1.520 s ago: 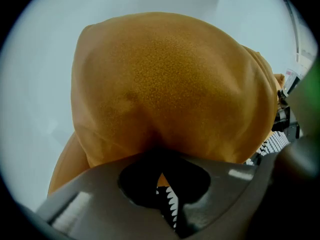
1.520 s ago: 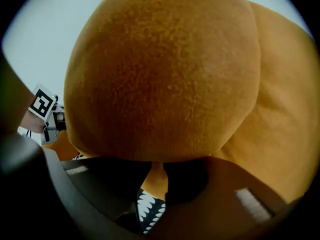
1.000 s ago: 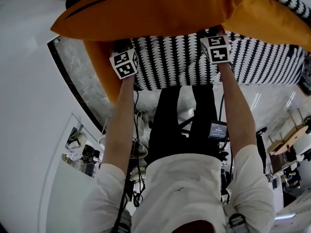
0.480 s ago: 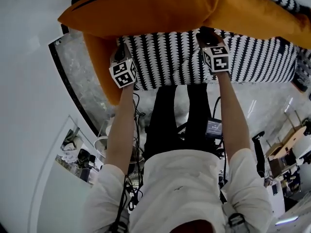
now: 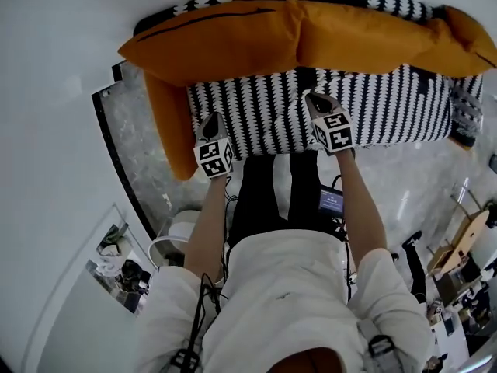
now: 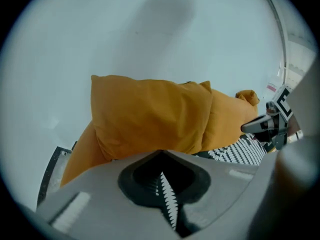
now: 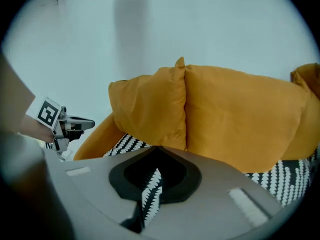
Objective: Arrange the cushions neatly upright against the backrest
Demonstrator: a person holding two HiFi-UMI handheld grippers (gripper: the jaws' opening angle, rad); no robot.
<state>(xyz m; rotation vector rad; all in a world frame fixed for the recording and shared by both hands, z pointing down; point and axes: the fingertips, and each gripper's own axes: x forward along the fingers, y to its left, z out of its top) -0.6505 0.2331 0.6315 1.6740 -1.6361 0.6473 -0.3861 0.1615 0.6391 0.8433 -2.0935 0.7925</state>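
Cushion status: left cushion (image 5: 217,43) and middle cushion (image 5: 365,41) stand along the backrest (image 5: 388,5) at 12 o'clock in the head view. Their edges touch and they face the seat (image 5: 388,107). The end cushion (image 5: 466,33) sits bunched in the 2 o'clock corner. The side cushion (image 5: 167,130) runs down the sofa's 9 o'clock end, off the backrest line. My read: those two are what's left to fix.

Left gripper (image 5: 210,124): jaws pressed together, empty. Only a sliver of patterned seat shows through the slit. Right gripper (image 5: 317,103): jaws have just closed, nothing between them. Both hover over the seat front, at 6 o'clock from the row and clear of the cushions. Looks like a stand-off to check alignment, not a grasp.

View differences:
- Head view: the only one with the whole row, the side cushion's full length and the floor (image 5: 124,146).
- Gripper views: these show the cushion fronts. The faces are upright and there's no gap at the left/middle seam.
- Right gripper view: the end cushion's crumpled corner pokes out at 3 o'clock.
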